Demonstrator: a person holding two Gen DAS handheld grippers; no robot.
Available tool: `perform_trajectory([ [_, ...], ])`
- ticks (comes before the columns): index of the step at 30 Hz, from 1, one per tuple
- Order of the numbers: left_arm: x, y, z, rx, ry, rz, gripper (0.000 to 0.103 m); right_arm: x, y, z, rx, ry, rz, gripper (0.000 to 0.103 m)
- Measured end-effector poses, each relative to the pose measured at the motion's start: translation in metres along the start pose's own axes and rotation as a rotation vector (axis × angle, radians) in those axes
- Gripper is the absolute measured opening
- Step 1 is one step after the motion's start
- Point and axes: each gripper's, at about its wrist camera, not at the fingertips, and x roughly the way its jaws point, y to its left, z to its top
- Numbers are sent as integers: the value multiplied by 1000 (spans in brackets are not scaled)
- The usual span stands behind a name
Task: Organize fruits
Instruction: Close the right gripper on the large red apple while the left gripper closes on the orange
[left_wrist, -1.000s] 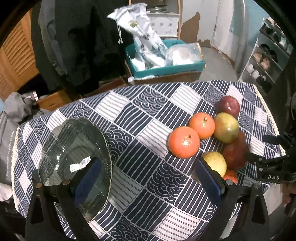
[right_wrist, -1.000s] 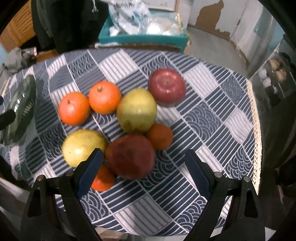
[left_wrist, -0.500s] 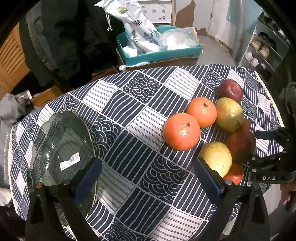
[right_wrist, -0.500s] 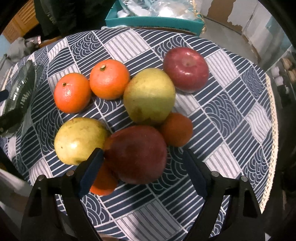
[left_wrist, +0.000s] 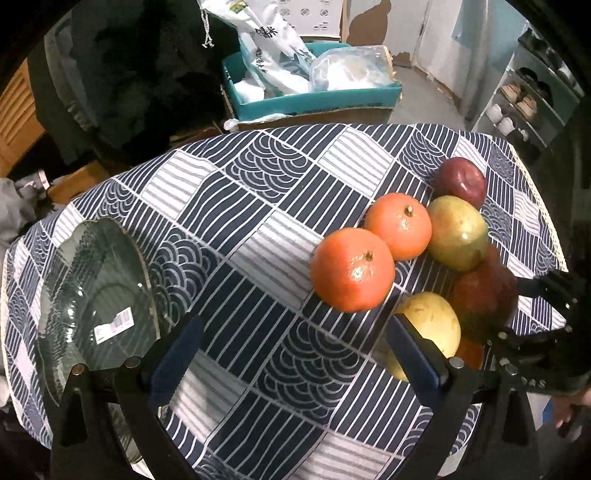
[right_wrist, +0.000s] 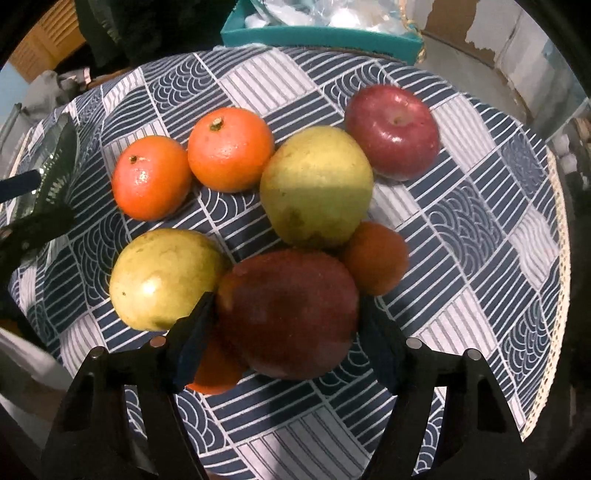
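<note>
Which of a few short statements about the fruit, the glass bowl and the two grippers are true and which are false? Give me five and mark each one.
1. The dark red apple sits between the right gripper fingers, whose jaws have just been closing. True.
2. The ribbed clear glass bowl already holds two oranges. False: it holds no fruit, only a sticker label shows in it.
3. The two stemmed oranges lie side by side on the navy and white patterned tablecloth. True.
4. The left gripper is clamped on a yellow-green pear. False: its jaws stand open over bare cloth.
5. The shiny red apple lies inside the teal box. False: it rests on the tablecloth.
</note>
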Motion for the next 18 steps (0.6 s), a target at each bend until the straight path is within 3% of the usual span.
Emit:
perform_trajectory([
  [10,26,-19,19,3,21,-22,100,-43,-26,-4,79,-147,-29,75],
  [18,44,-28,30,-1,40,-37,100,-53,-56,0,147,-219,-73,75],
])
